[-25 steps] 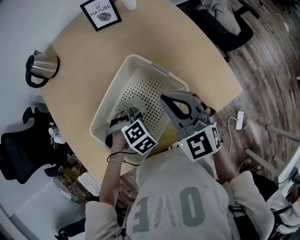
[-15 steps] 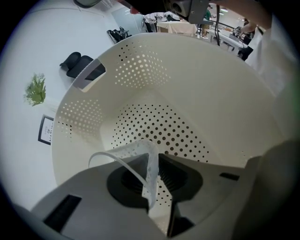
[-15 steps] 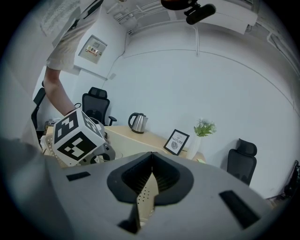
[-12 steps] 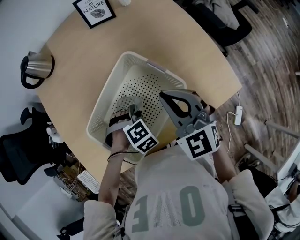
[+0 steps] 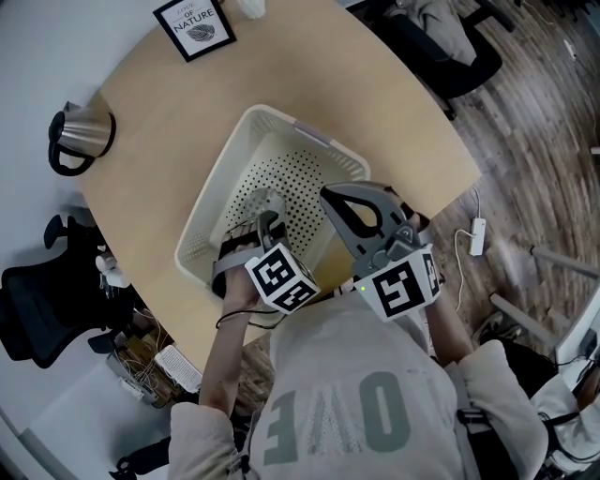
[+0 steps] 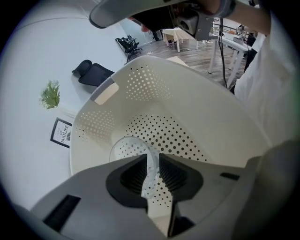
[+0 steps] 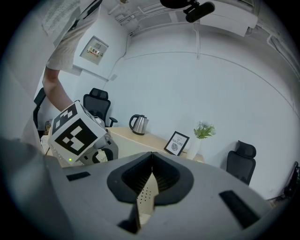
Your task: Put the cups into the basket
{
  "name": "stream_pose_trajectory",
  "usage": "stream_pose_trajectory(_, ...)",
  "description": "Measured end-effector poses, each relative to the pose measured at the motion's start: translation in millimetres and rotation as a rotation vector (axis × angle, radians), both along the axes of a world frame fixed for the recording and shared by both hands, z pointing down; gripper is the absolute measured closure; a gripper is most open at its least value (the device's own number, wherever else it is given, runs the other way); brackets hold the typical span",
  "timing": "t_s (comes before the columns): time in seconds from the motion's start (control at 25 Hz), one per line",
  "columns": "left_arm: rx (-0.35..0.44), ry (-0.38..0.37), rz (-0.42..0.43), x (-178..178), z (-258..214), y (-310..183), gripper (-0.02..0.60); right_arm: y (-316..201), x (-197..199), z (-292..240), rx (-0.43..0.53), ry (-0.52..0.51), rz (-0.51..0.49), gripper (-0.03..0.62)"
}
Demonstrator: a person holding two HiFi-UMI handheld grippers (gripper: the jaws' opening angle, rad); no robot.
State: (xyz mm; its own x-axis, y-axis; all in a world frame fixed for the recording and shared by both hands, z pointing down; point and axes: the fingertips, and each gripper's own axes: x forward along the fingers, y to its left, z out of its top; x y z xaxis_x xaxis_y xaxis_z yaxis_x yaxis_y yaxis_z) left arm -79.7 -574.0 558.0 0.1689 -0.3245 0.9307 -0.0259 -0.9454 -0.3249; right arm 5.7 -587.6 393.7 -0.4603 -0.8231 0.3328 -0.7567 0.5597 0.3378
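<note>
A cream perforated basket (image 5: pixel 246 127) stands on the round wooden table (image 5: pixel 159 187). My left gripper (image 5: pixel 267 216) reaches into its near side, shut on the wall of a clear plastic cup (image 5: pixel 258 201). In the left gripper view the cup (image 6: pixel 125 146) is pinched by its rim between the jaws (image 6: pixel 152 160) and hangs over the basket's dotted floor (image 6: pixel 178 136). My right gripper (image 5: pixel 326 195) hovers over the basket's near right part, shut with nothing in it. The right gripper view shows its tips (image 7: pixel 151 157) touching, with the left gripper's marker cube (image 7: pixel 77 131) beside them.
A steel kettle (image 5: pixel 82 136) stands at the table's left edge and a framed print (image 5: pixel 195 25) at the far edge. Black office chairs (image 5: pixel 42 300) stand on the left and at the far right (image 5: pixel 450 47). A power strip (image 5: pixel 472 239) lies on the wood floor.
My left gripper has brought the clear cup further in over the basket floor, so it now shows in the head view. The right gripper has hardly moved.
</note>
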Motion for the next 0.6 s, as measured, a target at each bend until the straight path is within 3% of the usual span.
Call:
stream_pose_trajectory(0.24, 0.028, 0.078, -0.004, -0.5, -28.7, 10.4, 0.497, 15.6, -3.4, -5.9, 0.007, 0.01, 0.0, 0.595)
stream_pose_trajectory(0.4, 0.092, 0.152, -0.022, 2.6, -60.7, 9.7, 0.499, 24.9, -9.0, -10.3, 0.019, 0.031, -0.017, 0.595)
stream_pose_trajectory(0.52, 0.129, 0.276, -0.065, 6.2, -94.2, 9.6, 0.502, 28.2, -12.2, -18.7, 0.043, 0.054, -0.036, 0.595)
stream_pose_trajectory(0.6, 0.171, 0.396, -0.106, 7.1, -120.8, 8.4, 0.543, 27.3, -13.3, -28.5, 0.071, 0.075, -0.049, 0.595)
